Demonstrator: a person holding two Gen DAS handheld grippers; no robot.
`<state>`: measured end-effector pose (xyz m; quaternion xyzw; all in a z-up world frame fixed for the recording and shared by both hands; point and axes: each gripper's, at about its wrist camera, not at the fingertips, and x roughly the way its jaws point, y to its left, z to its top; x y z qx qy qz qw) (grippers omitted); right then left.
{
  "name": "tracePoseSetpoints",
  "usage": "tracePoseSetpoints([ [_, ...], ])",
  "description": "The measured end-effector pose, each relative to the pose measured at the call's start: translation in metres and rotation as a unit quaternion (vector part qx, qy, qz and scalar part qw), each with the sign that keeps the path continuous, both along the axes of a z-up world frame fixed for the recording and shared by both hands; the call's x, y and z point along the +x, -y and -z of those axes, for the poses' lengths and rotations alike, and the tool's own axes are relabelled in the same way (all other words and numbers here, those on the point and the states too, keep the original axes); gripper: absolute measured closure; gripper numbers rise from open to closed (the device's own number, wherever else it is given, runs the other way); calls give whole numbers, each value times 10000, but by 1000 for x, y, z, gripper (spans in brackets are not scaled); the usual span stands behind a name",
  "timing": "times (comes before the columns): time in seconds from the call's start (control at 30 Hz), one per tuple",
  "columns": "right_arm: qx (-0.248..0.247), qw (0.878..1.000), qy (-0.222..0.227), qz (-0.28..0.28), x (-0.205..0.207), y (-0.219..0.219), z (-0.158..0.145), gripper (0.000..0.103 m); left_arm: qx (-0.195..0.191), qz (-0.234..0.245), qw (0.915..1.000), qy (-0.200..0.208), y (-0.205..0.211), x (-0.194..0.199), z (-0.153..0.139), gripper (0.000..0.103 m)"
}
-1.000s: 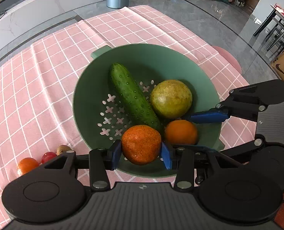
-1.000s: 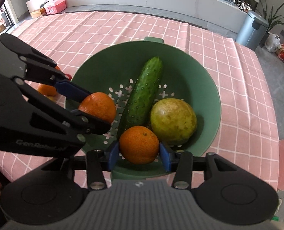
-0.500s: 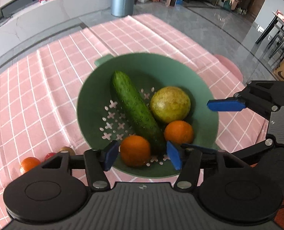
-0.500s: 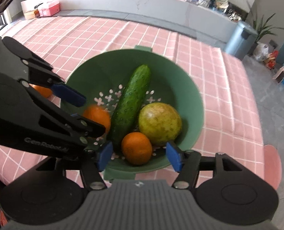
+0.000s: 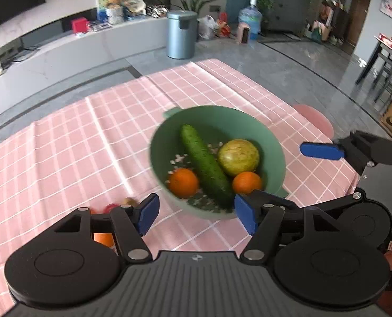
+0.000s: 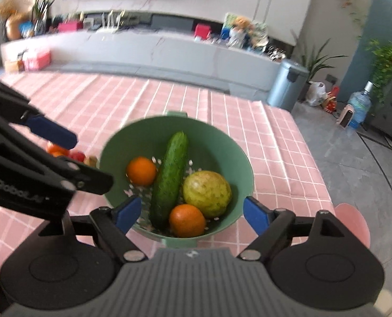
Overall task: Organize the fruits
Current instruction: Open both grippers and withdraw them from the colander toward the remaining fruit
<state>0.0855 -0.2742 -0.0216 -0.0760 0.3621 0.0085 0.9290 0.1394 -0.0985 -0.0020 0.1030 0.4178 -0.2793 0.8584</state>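
Note:
A green colander bowl stands on the pink checked cloth. In it lie a cucumber, a yellow-green round fruit and two oranges. My left gripper hangs above the bowl's near rim, jaws opening, nothing between its pads. My right gripper hovers over the near rim from its side, jaws also opening and empty. Each gripper shows in the other's view, apart from the fruit.
Small fruits lie on the cloth left of the bowl: an orange one, a red one and a brownish one. A pink round seat stands past the table's right edge.
Both grippers let go of their oranges, which now lie in the bowl. Both have pulled back and upward from the bowl, with jaws spread wider.

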Motion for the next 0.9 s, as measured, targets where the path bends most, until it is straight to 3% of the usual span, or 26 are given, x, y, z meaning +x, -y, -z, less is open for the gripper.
tracePoseSetpoints([
  [0.17,299,9990,275,158,-13,-18,-1,22,19,-229,9993,292,-25,-16,-8,26],
  [0.3,553,9971,460,231,-22,-35,1,22,34,-376,9988,301,-47,-23,-4,26],
  [0.7,536,9951,777,-281,-31,-93,22,22,-306,-860,9954,287,-116,-22,24,26],
  [0.9,444,9940,769,-634,-22,-118,35,38,-530,-1076,9923,303,-138,-18,36,26],
])
